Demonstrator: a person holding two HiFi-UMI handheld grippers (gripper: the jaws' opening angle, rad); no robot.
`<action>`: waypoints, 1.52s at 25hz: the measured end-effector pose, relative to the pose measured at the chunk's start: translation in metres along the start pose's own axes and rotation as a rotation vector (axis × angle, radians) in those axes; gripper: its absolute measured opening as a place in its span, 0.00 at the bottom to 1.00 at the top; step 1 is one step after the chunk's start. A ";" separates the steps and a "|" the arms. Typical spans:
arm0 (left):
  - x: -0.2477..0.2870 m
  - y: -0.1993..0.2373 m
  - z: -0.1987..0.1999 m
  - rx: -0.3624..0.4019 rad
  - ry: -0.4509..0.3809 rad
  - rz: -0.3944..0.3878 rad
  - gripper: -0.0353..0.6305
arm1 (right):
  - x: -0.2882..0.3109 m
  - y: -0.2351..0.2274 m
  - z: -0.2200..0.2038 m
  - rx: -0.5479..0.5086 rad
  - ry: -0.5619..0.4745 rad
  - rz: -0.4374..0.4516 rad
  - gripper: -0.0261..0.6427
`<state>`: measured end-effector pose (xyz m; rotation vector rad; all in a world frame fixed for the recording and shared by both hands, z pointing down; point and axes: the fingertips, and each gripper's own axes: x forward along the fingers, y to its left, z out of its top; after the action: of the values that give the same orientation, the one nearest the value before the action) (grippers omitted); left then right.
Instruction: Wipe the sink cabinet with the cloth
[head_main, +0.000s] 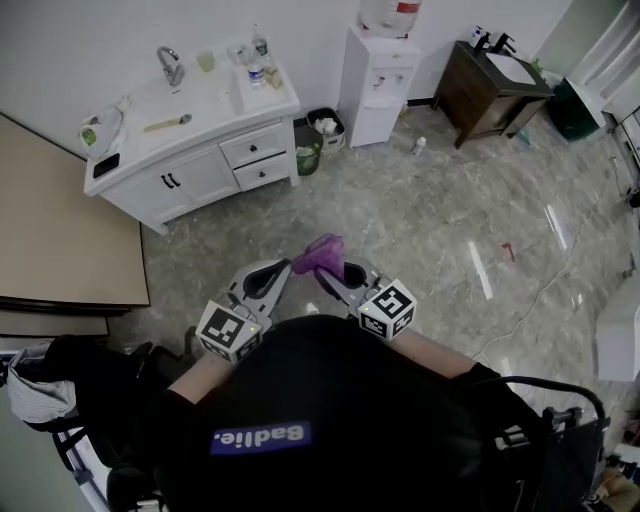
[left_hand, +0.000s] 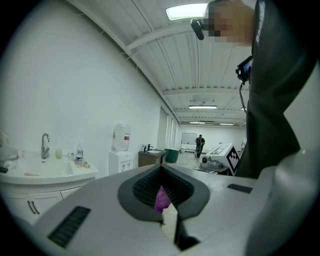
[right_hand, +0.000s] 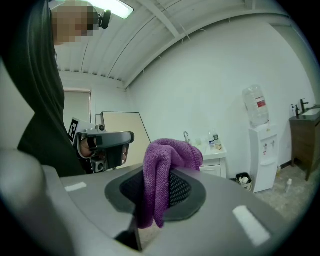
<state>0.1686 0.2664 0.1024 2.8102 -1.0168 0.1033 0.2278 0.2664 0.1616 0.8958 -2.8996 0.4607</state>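
Right gripper clamps the purple cloth, left gripper nips its corner, mid-frame; sink cabinet sits well apart at upper left, so it's the approach, and next, I reckon, carry over and press.

A white water dispenser stands between a small black waste bin and a dark wooden washstand on the grey marbled floor.

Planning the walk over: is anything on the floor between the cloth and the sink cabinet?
Nothing visible. The cloth is clamped in the right gripper, and bare floor runs to the sink cabinet; the bin stands beside its drawer end.
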 end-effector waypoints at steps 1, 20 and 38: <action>0.002 -0.003 -0.002 -0.005 0.002 0.008 0.06 | -0.003 -0.003 -0.003 0.002 0.004 0.004 0.13; 0.006 0.153 -0.013 -0.092 -0.032 0.000 0.06 | 0.138 -0.057 -0.003 -0.005 0.116 -0.043 0.13; -0.028 0.370 0.008 -0.139 -0.026 -0.071 0.06 | 0.355 -0.078 0.020 0.057 0.150 -0.131 0.13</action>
<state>-0.0897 0.0020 0.1353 2.7242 -0.8911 -0.0115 -0.0220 0.0077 0.2178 1.0045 -2.6867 0.5747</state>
